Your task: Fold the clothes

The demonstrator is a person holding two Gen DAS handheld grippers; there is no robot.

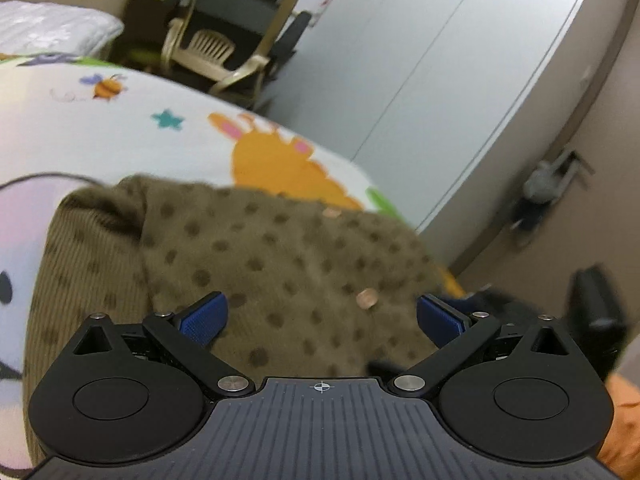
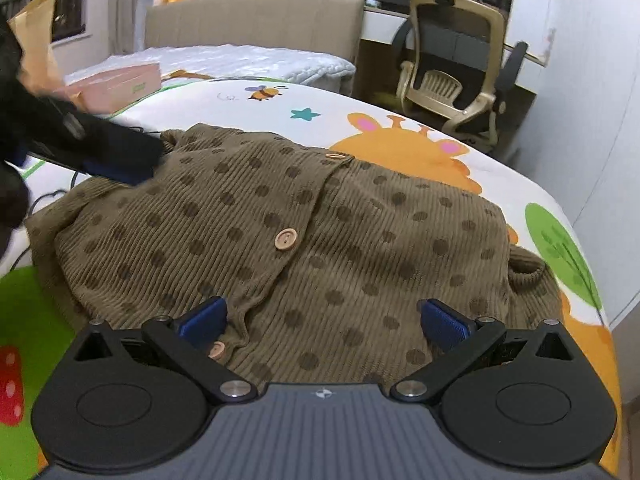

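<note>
Both grippers hang over an olive-brown dotted cardigan [image 2: 304, 220] spread on a bed with a cartoon-print sheet [image 2: 400, 112].

Nearest in the right wrist view, the right gripper [image 2: 322, 322] has its jaws spread wide with nothing between them; its blue pads [image 2: 204, 320] hover over the cardigan's near hem, and a wooden button [image 2: 218, 350] lies by the pad at 7 o'clock. A second button [image 2: 286, 239] sits at the centre of the garment on the placket, a third [image 2: 336, 156] at 12 o'clock by the neckline. At 10 o'clock the left gripper [image 2: 120, 156] shows as a dark blurred shape over the cardigan's far left edge.

Its own view shows the left gripper [image 1: 322, 320] likewise wide open and empty above the fabric. Beyond the bed, at 1 o'clock, stands an office chair [image 2: 452, 80].
</note>
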